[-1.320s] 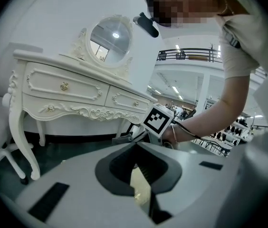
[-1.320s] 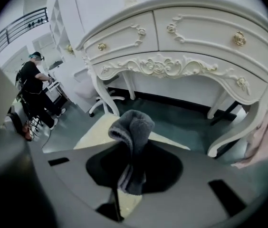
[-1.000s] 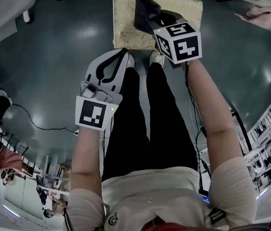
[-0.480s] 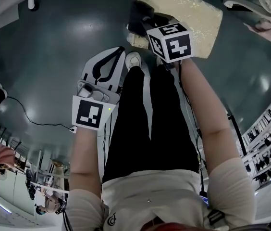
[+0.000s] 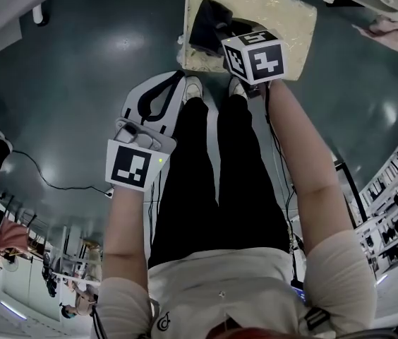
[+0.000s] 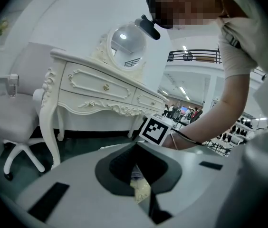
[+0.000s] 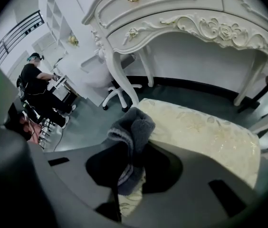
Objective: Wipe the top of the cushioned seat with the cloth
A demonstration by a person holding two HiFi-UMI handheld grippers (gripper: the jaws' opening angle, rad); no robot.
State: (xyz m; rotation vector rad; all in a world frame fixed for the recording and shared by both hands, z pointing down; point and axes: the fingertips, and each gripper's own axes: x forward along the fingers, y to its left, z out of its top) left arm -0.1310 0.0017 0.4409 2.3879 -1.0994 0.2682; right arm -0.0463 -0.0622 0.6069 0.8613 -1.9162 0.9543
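The cream cushioned seat point(image 5: 284, 13) lies at the top of the head view, in front of the person's feet. A dark grey cloth point(image 5: 206, 21) rests bunched on the seat's left part. My right gripper point(image 5: 218, 35) is shut on the cloth, which sticks up between the jaws in the right gripper view as cloth point(image 7: 132, 129) over the patterned seat point(image 7: 205, 134). My left gripper point(image 5: 176, 78) hangs over the floor beside the left leg, short of the seat. Its jaws are shut with nothing held; in the left gripper view point(image 6: 136, 151) only a sliver of seat shows through the gap.
A white carved dressing table point(image 7: 186, 18) stands right behind the seat, with a round mirror point(image 6: 124, 38) on top. A white office chair point(image 6: 10, 122) is to the left. A cable point(image 5: 51, 181) runs over the dark floor. Shoe shelves point(image 5: 396, 210) line the right.
The right gripper has slid the cloth leftward over the seat to its left edge, then a little back in. The left gripper has stayed put.
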